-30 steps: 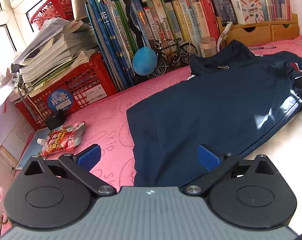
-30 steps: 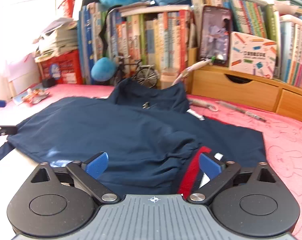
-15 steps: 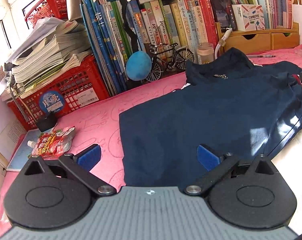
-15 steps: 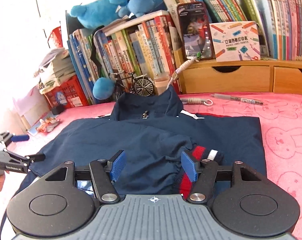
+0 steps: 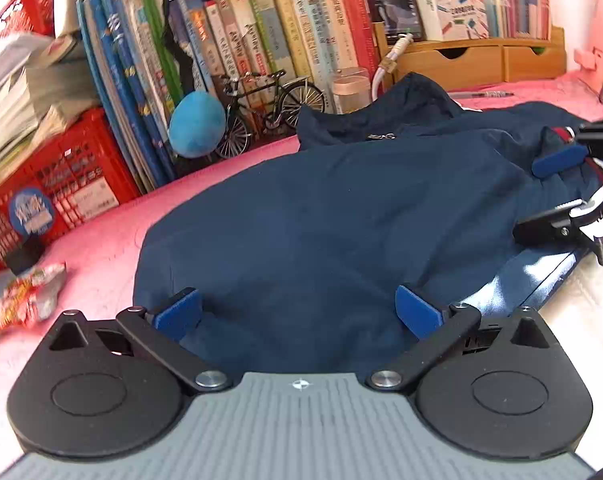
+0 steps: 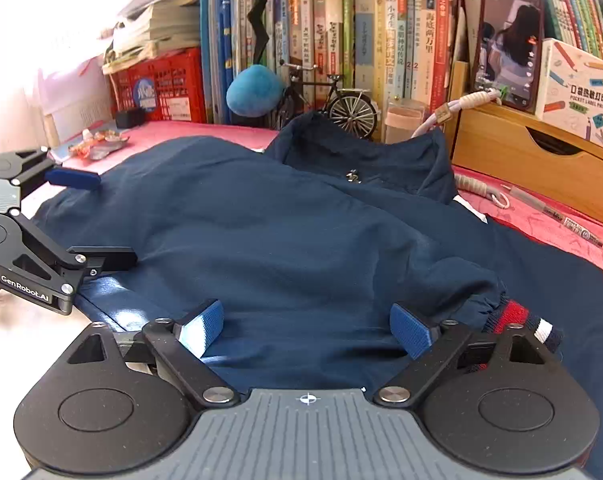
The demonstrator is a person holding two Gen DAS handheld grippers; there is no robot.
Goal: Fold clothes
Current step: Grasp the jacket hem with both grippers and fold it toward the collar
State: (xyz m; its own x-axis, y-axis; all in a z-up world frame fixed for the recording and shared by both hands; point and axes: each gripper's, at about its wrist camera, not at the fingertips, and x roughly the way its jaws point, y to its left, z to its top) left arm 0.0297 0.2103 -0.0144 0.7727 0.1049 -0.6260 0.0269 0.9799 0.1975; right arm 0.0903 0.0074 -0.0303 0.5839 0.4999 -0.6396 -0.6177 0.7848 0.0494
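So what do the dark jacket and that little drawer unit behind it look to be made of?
The jacket looks like thin woven synthetic, slightly shiny where light hits, with a knitted striped cuff. The drawer unit looks like pale wood or bamboo, smooth and matte.

Sunlit pink desk [image 5: 101, 240], bookshelf [image 6: 365, 40], wood drawers [image 6: 521, 160]

The left tool [image 5: 297, 312] sits low in its frame, jaws spread wide, gripping nothing. The right tool [image 6: 303, 330], also at lower centre, has just been opening; its jaws stand wide apart.
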